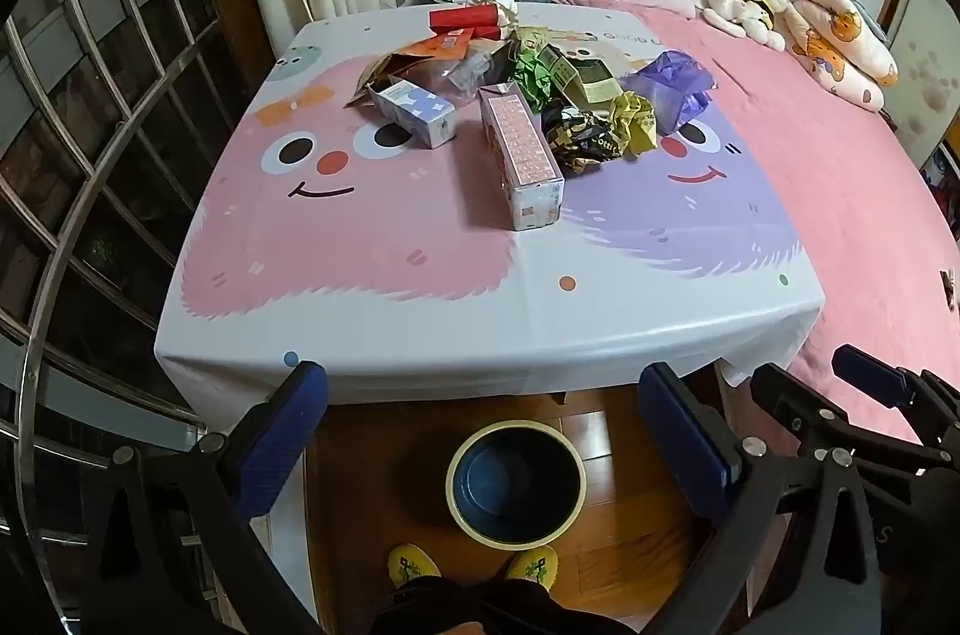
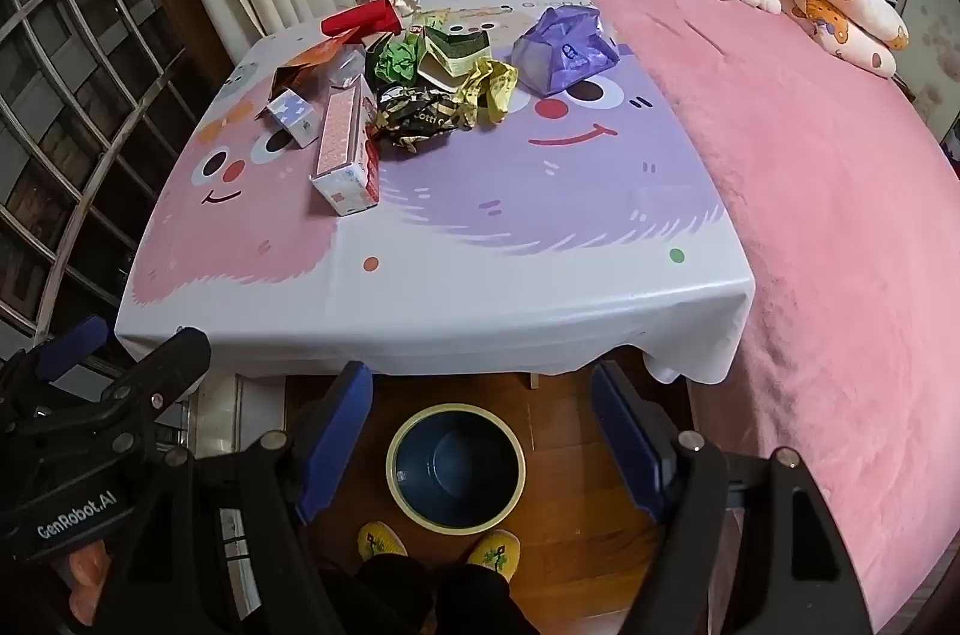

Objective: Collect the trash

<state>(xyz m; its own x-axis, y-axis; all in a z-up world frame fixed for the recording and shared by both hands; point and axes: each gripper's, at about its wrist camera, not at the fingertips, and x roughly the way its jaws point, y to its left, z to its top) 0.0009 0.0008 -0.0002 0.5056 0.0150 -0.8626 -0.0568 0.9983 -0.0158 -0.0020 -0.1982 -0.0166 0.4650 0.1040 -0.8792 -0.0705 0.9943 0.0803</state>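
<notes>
Left wrist view. The task stands at its outset, as far as the pictures show: the trash bin [image 1: 516, 482], at lower centre of the frame on the wooden floor [image 1: 624, 455] just ahead of the person's yellow slippers [image 1: 414, 566], shows only a dark, bare interior. All the trash lies heaped in the upper middle of the frame on the cartoon-printed tabletop [image 1: 420, 275]: a long pink box [image 1: 521, 155] nearest the front edge, a lilac box [image 1: 414, 110] to its left, a black-and-gold crumpled wrapper [image 1: 579, 137], a yellow crumpled wrapper [image 1: 636, 119], a green crumpled paper [image 1: 531, 74], a purple plastic bag [image 1: 672, 86] and a red box [image 1: 462, 17] at the back. The left tool [image 1: 483, 425] has its blue pads wide apart, holding and touching nothing, short of the tabletop's near edge. The right tool [image 1: 810, 383] appears at lower right, likewise apart and empty.

Right wrist view. The same heap sits upper left of centre: long pink box [image 2: 348, 149], black-and-gold crumpled wrapper [image 2: 420, 116], purple plastic bag [image 2: 564, 47]. The trash bin [image 2: 456, 464] lies at lower centre, framed between the pads of the right tool [image 2: 480, 431], which are spread wide, grip nothing and touch nothing. The left tool [image 2: 138, 341] enters at lower left, unloaded. Every item remains to be collected; judged from this, the first pick has not begun.
</notes>
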